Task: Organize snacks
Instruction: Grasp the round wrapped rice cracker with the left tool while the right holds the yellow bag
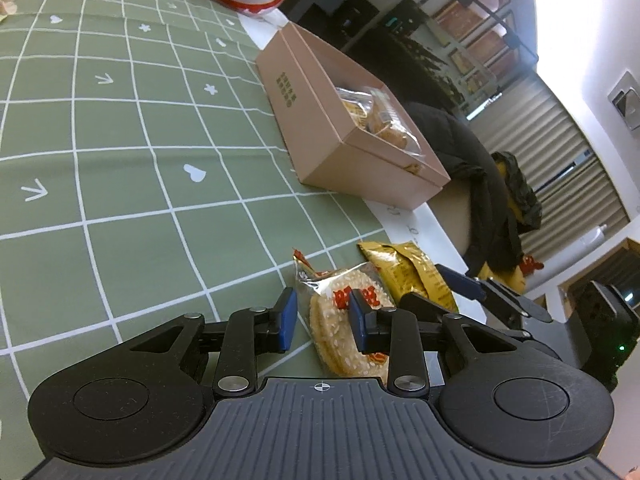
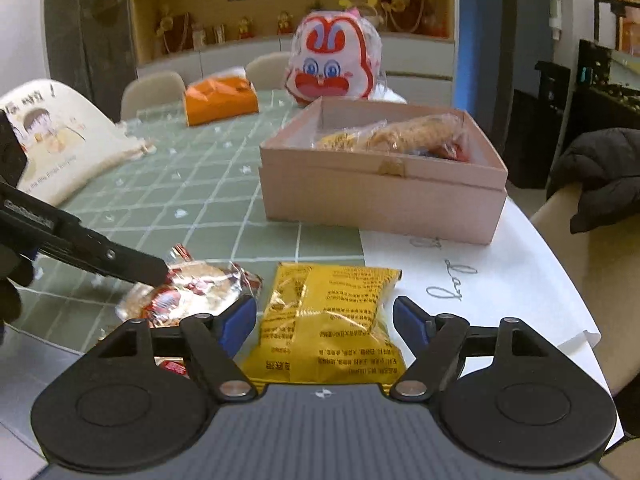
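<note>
A round rice cracker packet lies on the green checked cloth near the table's edge. My left gripper is low over it, open, one blue pad over the cracker and the other just off its edge. Beside it lies a yellow snack packet. My right gripper straddles that packet, open, with a small gap at each pad. Farther back stands an open pink box holding several wrapped snacks.
A white and red cartoon bag and an orange box sit at the far side. A printed cloth bag lies on the left. White paper covers the table's right edge, and a chair with a dark coat stands beyond it.
</note>
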### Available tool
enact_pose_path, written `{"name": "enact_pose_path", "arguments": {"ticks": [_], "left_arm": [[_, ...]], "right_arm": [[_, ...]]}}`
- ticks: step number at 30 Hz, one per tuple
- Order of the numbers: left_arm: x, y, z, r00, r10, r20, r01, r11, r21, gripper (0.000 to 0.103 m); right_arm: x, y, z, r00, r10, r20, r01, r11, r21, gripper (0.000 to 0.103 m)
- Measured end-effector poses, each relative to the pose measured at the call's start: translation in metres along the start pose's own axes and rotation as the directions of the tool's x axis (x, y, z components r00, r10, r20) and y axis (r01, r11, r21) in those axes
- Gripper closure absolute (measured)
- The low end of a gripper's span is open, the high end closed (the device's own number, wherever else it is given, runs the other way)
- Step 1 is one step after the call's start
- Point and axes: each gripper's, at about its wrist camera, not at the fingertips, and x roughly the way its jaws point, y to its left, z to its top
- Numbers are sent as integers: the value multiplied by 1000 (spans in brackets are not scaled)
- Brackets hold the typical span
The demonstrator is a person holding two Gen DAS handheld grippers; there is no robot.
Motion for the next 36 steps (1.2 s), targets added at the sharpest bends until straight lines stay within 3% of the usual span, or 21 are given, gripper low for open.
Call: {"name": "enact_pose_path", "arguments": {"ticks": [2, 7, 12, 18, 20, 25, 33, 36], "left_arm": [[-1, 0, -2, 1000, 0, 4, 0, 1000, 13, 71], [-10, 1, -10, 1000, 7, -2, -7, 1000, -29, 71], [-13, -8, -20, 999, 44, 28, -43, 999, -29, 70], [-21, -17, -23, 994, 106, -22, -107, 993, -50, 70], [-26, -20, -27, 990, 136, -19, -137, 989, -47, 69], [-34, -27, -36, 990, 142, -14, -142, 988, -52, 69], [-24, -25, -40, 992, 129, -1, -129, 988, -87, 69], [-21, -27, -38, 991, 131, 31, -128, 988, -90, 59]], "right_arm": [[2, 5, 1, 1000, 24, -7, -24, 999, -28, 24], [12, 15, 1, 998, -12, -55, 7, 996, -84, 19], [10, 13, -1, 999, 19, -51, -23, 997, -79, 19], [5, -4, 0, 994, 102, -37, -102, 995, 8, 19], [2, -22, -1, 987, 160, -27, -156, 983, 100, 19], [2, -38, -4, 974, 227, -29, -219, 961, 168, 19], [0, -14, -6, 971, 232, -60, -230, 973, 35, 19], [-2, -2, -7, 980, 186, -67, -189, 982, -31, 19]]}}
